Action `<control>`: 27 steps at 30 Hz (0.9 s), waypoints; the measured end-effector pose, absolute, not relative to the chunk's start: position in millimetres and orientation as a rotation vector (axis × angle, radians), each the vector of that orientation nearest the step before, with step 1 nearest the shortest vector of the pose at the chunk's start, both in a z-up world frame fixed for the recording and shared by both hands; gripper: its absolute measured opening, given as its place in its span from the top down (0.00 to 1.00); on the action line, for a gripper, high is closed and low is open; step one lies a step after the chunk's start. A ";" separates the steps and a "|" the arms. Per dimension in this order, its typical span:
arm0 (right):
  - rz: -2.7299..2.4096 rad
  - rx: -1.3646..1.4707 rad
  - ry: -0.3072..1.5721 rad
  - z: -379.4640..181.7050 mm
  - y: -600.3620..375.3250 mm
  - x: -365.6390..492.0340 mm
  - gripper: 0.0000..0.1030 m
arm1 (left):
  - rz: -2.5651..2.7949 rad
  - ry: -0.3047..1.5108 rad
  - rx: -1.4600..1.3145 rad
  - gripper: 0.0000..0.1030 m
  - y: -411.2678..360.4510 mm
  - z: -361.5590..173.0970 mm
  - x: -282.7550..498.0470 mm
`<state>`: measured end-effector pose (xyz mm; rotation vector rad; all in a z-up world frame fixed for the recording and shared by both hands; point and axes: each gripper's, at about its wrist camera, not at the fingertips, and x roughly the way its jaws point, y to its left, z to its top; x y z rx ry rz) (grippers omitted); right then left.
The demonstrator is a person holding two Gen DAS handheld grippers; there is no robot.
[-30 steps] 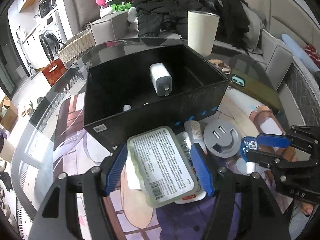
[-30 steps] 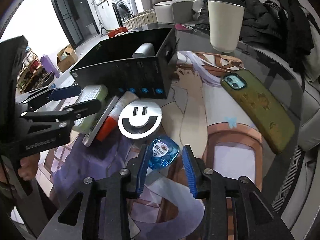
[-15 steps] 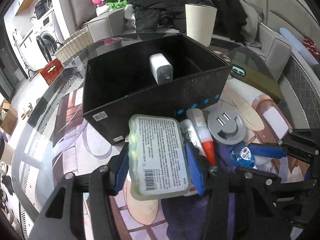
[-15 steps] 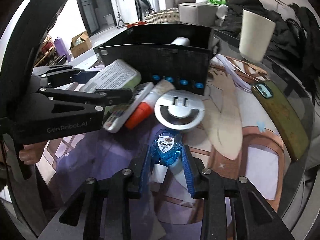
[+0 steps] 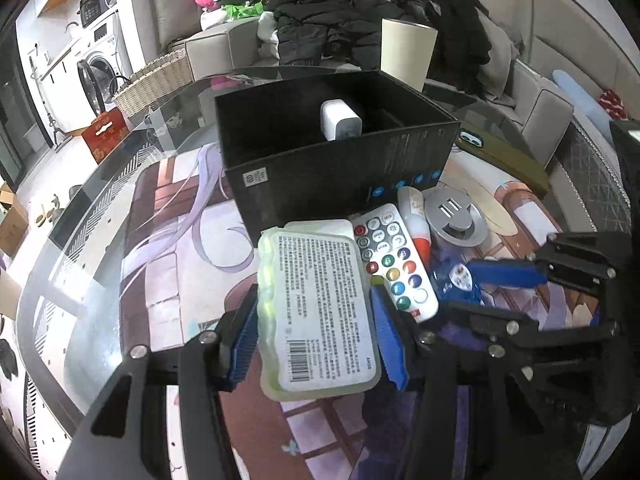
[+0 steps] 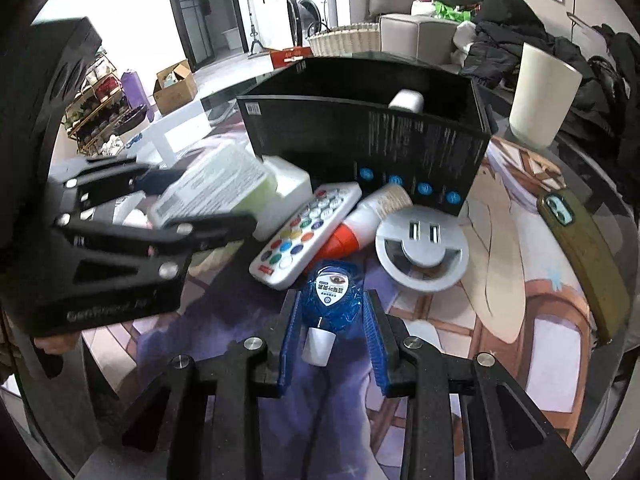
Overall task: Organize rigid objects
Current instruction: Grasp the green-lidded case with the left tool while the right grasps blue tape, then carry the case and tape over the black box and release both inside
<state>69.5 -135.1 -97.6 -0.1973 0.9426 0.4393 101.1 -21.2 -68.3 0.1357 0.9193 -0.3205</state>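
Note:
My left gripper (image 5: 316, 332) is shut on a pale green plastic case (image 5: 316, 308) with a white label and holds it above the table, in front of the black box (image 5: 340, 168). The case also shows in the right wrist view (image 6: 212, 192). My right gripper (image 6: 331, 332) is shut on a small blue bottle (image 6: 332, 300) with a white cap, close to the table. A white charger (image 5: 340, 120) stands inside the box. A white remote (image 6: 308, 232), an orange-and-white tube (image 6: 360, 224) and a round silver USB hub (image 6: 422, 252) lie before the box.
A green phone (image 6: 584, 256) lies at the right edge of the round glass table (image 5: 80, 280). A cream cup (image 6: 540, 96) stands behind the box. A sofa (image 5: 224, 48) with dark clothes is beyond the table.
My left gripper has lifted the green case up and back off the pile, uncovering the remote. My right gripper has closed in on the blue bottle and gripped it.

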 end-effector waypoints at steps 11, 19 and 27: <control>0.448 -0.170 0.762 -65.1 -130.9 57.1 0.70 | -0.304 0.748 0.136 0.49 -15.3 -39.3 84.2; 0.421 -0.184 0.452 -22.9 -136.0 26.8 0.70 | -0.287 0.482 0.131 0.49 -11.9 -2.0 57.6; 0.382 -0.172 0.210 4.7 -144.5 -4.3 0.70 | -0.267 0.231 0.071 0.49 4.1 30.3 28.5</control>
